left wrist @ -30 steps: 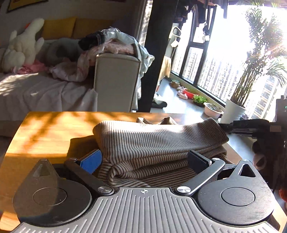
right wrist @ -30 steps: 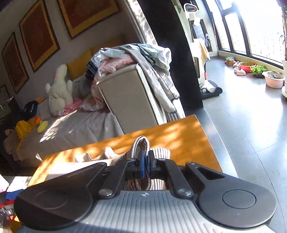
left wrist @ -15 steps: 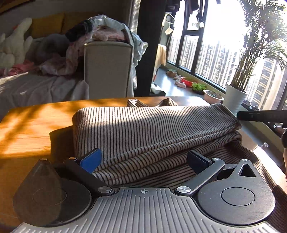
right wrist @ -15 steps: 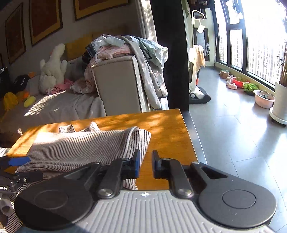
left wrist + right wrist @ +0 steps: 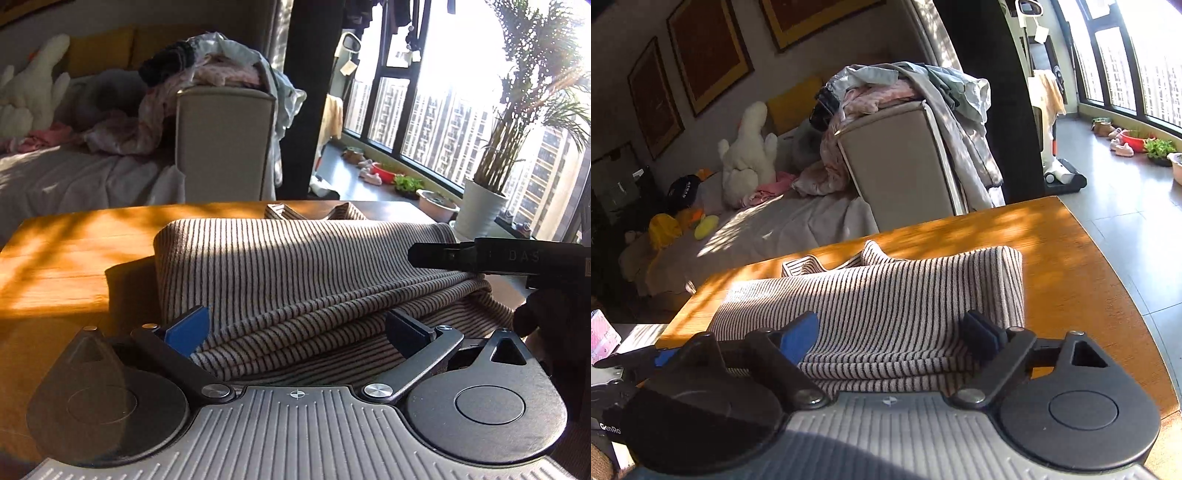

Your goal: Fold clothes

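A beige striped garment (image 5: 295,273) lies folded in layers on the wooden table (image 5: 74,254). It also shows in the right wrist view (image 5: 905,306). My left gripper (image 5: 299,328) is open, its jaws either side of the garment's near edge, holding nothing. My right gripper (image 5: 897,336) is open over the garment's near edge, empty. The right gripper's fingers (image 5: 480,254) reach in from the right in the left wrist view, above the fold. The left gripper's tip (image 5: 635,360) shows at the left edge of the right wrist view.
A sofa (image 5: 775,221) with a white plush toy (image 5: 750,155) stands behind the table. Loose clothes (image 5: 905,85) are heaped on its armrest (image 5: 897,166). Potted plants (image 5: 484,206) stand by the window on the right. The table's right edge (image 5: 1119,280) drops to the floor.
My right gripper let go of the garment's fold and opened wide, then moved back over the garment. The garment now lies flatter on the table. My left gripper stayed open.
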